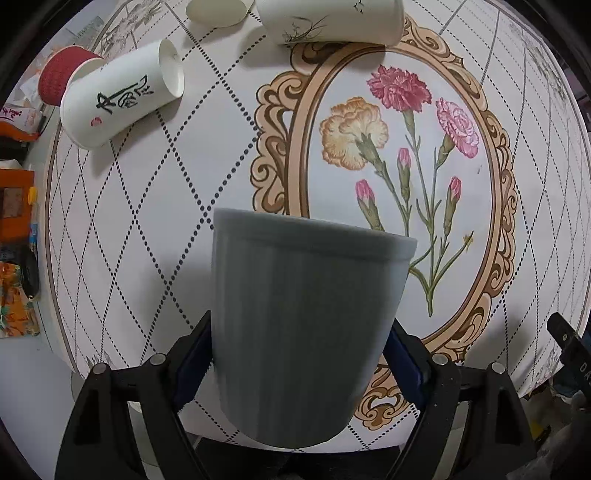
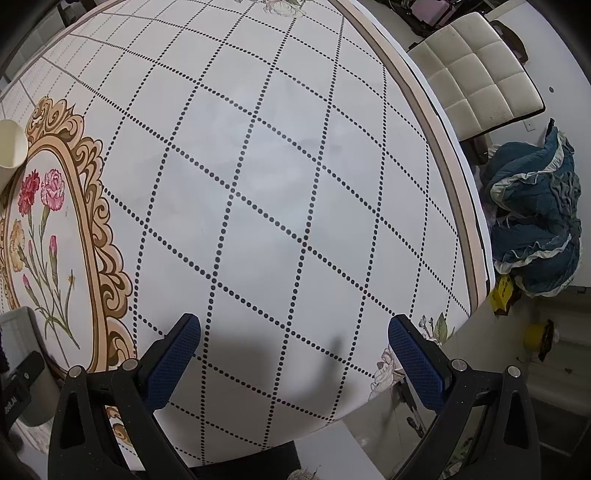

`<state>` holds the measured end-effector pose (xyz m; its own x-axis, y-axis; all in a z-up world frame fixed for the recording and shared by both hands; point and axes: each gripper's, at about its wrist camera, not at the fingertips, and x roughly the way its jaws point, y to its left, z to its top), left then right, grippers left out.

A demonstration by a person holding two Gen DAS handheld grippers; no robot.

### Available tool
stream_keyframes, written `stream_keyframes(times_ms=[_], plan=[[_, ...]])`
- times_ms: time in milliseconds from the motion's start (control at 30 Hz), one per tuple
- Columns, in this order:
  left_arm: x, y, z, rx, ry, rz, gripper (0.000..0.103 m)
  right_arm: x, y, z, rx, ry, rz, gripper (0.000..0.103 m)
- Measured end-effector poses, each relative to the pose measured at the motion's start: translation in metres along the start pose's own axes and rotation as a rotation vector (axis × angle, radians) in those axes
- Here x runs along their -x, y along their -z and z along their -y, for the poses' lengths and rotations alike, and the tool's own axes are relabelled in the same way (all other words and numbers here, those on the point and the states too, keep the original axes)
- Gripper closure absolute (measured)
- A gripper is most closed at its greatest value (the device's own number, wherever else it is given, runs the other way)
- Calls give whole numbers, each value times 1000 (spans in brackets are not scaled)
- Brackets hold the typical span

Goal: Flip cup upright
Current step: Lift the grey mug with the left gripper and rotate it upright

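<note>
My left gripper (image 1: 297,354) is shut on a grey ribbed cup (image 1: 303,325), held between the blue pads above the table, its wider rim pointing away from me and slightly tilted. The cup's edge also shows at the lower left of the right wrist view (image 2: 20,332). My right gripper (image 2: 293,354) is open and empty above the table's dotted pattern. A white paper cup with black calligraphy (image 1: 118,96) lies on its side at the far left. Another white cup with a branch drawing (image 1: 328,20) lies on its side at the far edge.
A red cup (image 1: 59,79) stands behind the calligraphy cup. A cream cup (image 1: 218,11) lies at the far edge. The round table (image 2: 295,166) has a floral oval print. A white chair (image 2: 476,70) and blue cloth (image 2: 535,221) are beyond the right edge.
</note>
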<state>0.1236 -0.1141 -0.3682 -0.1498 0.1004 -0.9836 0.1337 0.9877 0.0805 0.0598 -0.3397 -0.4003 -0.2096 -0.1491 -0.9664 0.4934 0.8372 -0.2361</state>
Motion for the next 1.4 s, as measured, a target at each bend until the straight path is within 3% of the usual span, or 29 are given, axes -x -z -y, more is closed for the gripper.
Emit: stream_keyframes(times_ms=[200,300,567,800,933,1033,1167,1233,1400], plan=[[-9,-19,-3,18,41,-33,15,-1,-3,2,5,-4,-3,0],[-12,-19,-6,15,49,-34,5,0,-1,2,9,-7,-1,0],[-10,-16,-32,21,84,-30,4,3,3,-4,13,-29,-5,0],[25,-3,-63,23,134,18,4,11,8,-6,10,-43,4,0],[60,5,-93,25,146,97,4,19,13,-7,10,-55,14,0],[84,12,-109,11,75,183,4,25,16,-11,17,-64,24,0],[90,19,-126,-3,-89,268,4,38,24,-26,48,-79,42,0],[77,25,-143,14,-143,265,4,46,29,-39,76,-88,54,0],[48,41,-168,89,-165,215,4,68,41,-81,156,-114,86,0]])
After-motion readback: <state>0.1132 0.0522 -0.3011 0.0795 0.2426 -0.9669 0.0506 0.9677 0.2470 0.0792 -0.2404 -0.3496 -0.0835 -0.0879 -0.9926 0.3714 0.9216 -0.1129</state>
